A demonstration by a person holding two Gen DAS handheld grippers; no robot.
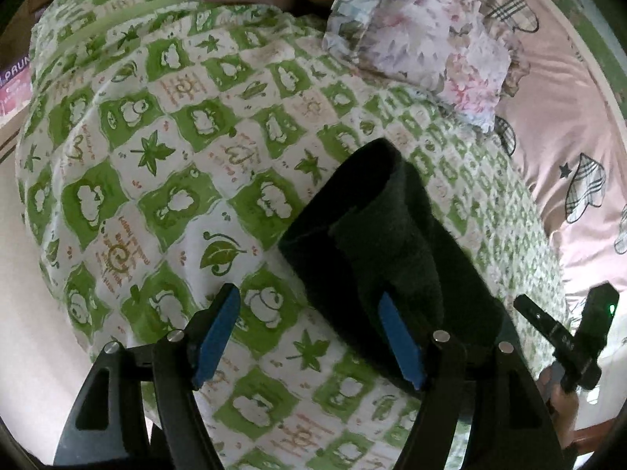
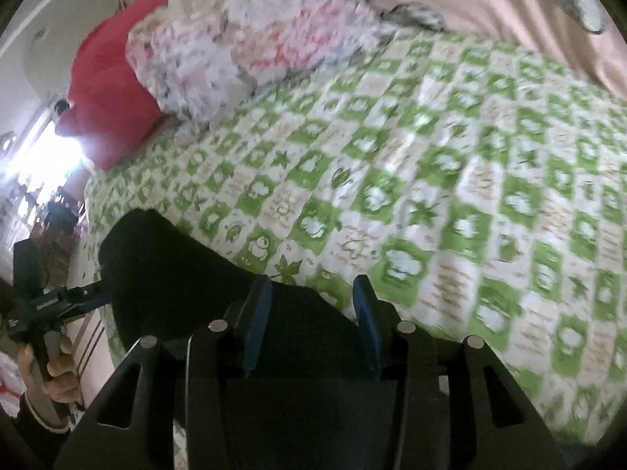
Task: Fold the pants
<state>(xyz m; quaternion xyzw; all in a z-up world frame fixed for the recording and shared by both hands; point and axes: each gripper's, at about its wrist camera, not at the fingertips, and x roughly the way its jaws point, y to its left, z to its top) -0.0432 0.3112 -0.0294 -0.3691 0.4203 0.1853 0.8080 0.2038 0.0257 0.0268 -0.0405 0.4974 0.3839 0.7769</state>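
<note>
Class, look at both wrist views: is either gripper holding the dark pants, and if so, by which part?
Neither. The left gripper stands wide open beside the folded dark pants; the right gripper is part open above their edge, pads not pressing.

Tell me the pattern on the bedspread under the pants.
Bedspread: green-and-white checks with leaves and cloud shapes; clearest in the left wrist view.

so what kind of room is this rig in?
Most likely a bedroom. The dark pants lie on a bed with a green-and-white quilt, a floral pillow and a pink sheet beside it.
</note>
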